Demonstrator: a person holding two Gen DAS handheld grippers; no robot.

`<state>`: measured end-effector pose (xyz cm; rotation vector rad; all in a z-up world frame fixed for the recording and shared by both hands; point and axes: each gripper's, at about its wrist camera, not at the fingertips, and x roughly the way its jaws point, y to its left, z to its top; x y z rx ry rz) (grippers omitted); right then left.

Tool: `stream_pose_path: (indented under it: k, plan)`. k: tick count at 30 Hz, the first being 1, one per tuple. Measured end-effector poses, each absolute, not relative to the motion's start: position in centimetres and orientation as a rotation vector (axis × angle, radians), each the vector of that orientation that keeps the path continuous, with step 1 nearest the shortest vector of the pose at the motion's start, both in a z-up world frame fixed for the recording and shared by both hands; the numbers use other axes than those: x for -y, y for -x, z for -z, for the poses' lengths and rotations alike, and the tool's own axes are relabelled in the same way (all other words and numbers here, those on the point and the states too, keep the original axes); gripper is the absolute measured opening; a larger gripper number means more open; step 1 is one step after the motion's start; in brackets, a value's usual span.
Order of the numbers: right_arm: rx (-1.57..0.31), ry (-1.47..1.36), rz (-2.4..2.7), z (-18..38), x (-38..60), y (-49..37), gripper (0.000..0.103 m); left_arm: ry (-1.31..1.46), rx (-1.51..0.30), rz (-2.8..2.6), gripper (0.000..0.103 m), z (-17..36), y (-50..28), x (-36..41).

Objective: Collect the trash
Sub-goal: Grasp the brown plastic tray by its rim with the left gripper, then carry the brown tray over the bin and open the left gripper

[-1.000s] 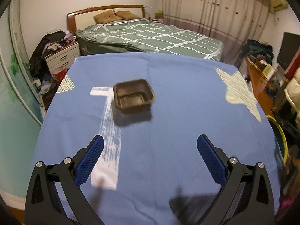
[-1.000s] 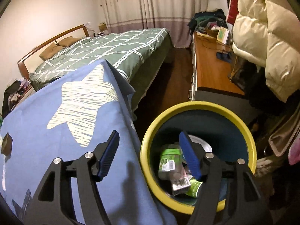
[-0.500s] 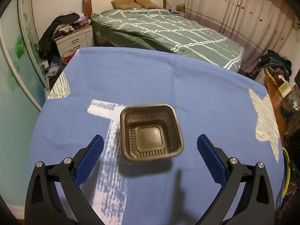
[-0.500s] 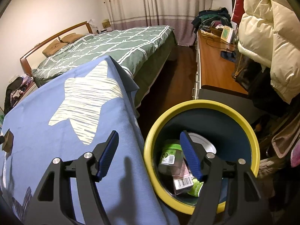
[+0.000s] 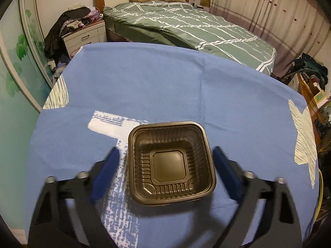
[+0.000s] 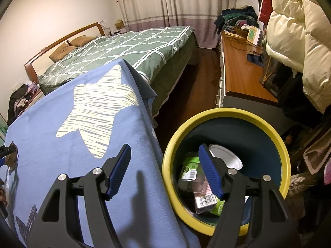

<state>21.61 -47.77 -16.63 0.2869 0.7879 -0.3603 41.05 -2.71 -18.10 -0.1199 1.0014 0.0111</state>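
A dark brown square plastic tray [image 5: 170, 162] lies empty on the blue tablecloth [image 5: 157, 86]. My left gripper [image 5: 165, 175] is open with one blue pad [image 5: 104, 174] on each side of the tray; the pads are blurred by motion and I see a small gap to the tray's walls. My right gripper [image 6: 164, 172] is open and empty, above the table's right edge and the yellow-rimmed trash bin [image 6: 227, 114]. The bin holds a green-labelled jar [image 6: 189, 172], a white lid [image 6: 226, 158] and a barcoded box [image 6: 204, 199].
A green-quilted bed [image 5: 186, 26] stands beyond the table. A nightstand piled with clothes [image 5: 82, 31] is at the far left. A wooden desk [image 6: 240, 66] and a hanging cream puffer jacket [image 6: 293, 31] are to the right of the bin.
My left gripper has moved forward over the table, so the tray now sits between its pads, which have narrowed towards it. My right gripper has stayed nearly still over the bin.
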Motion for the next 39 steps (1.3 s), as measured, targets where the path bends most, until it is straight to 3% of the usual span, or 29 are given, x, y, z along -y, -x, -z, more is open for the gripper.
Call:
stream_pose_path:
  k: [4,23,39]
  plan:
    - [-0.786,-0.289,0.356,16.6,47.7,-21.6,0.064,0.114,-0.991,0.029,0.070,17.8,-40.3,3.2]
    - [-0.740,-0.265,0.374,15.0,50.0,-17.2,0.064,-0.051,-0.823,0.397,0.070,9.9,-29.1,19.0]
    - [-0.733,-0.254,0.438,14.4,57.5,-8.5,0.066,-0.217,-0.877,0.762,0.070,12.0,-22.6,40.5]
